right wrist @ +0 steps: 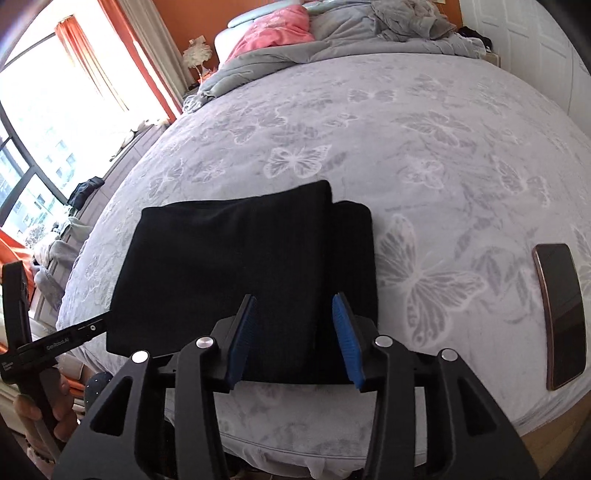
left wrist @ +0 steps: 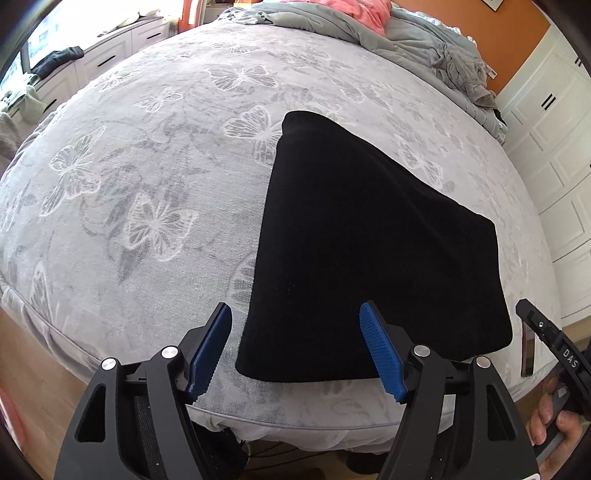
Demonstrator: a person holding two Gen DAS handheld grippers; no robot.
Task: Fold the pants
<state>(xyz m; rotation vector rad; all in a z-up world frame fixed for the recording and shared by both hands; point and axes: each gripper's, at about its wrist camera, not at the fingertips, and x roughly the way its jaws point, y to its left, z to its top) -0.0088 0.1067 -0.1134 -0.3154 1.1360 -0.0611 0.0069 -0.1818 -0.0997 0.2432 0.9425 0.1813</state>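
Black pants [left wrist: 369, 251] lie folded into a flat stack on the grey butterfly bedspread [left wrist: 147, 166], near the bed's front edge. In the right wrist view the pants [right wrist: 243, 266] show two stacked layers, the upper one offset to the left. My left gripper [left wrist: 295, 314] is open and empty, held above the pants' near left corner. My right gripper [right wrist: 293, 302] is open and empty, held above the pants' near edge. Each gripper's body shows at the edge of the other's view.
A dark phone [right wrist: 561, 314] lies on the bedspread to the right of the pants. A crumpled grey duvet [right wrist: 332, 33] and pink cloth [right wrist: 273, 33] sit at the head of the bed. White drawers [left wrist: 110, 59] stand left, white wardrobe doors [left wrist: 554, 129] right.
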